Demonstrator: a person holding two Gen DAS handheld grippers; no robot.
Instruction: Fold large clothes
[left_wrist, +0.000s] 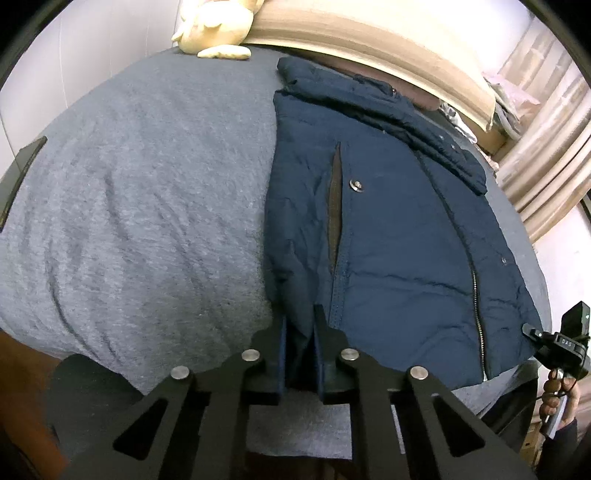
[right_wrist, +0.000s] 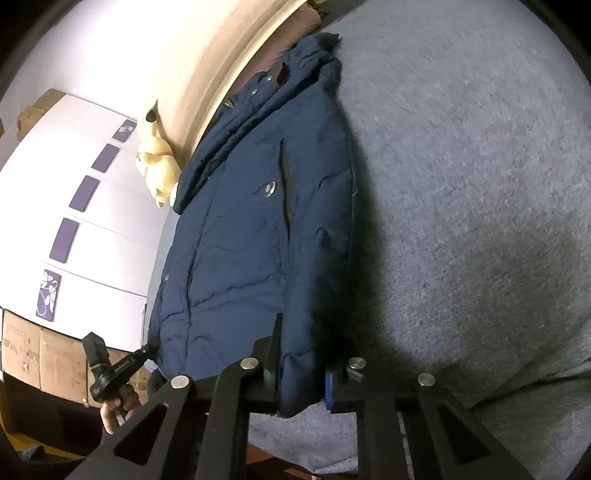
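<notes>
A navy padded jacket (left_wrist: 391, 229) lies front side up on a grey bed cover (left_wrist: 140, 192), zip closed, hood toward the headboard. My left gripper (left_wrist: 299, 325) is shut on the jacket's bottom hem at its left corner. In the right wrist view the same jacket (right_wrist: 236, 236) runs away from me, and my right gripper (right_wrist: 303, 350) is shut on the hem at the other bottom corner. The right gripper also shows at the far right of the left wrist view (left_wrist: 532, 332), and the left gripper shows in the right wrist view (right_wrist: 147, 350).
A yellow plush toy (left_wrist: 218, 29) sits by the beige headboard (left_wrist: 369, 40). A white wardrobe (right_wrist: 74, 206) and cardboard boxes (right_wrist: 40, 354) stand beside the bed. The grey cover (right_wrist: 480, 221) stretches wide on either side of the jacket.
</notes>
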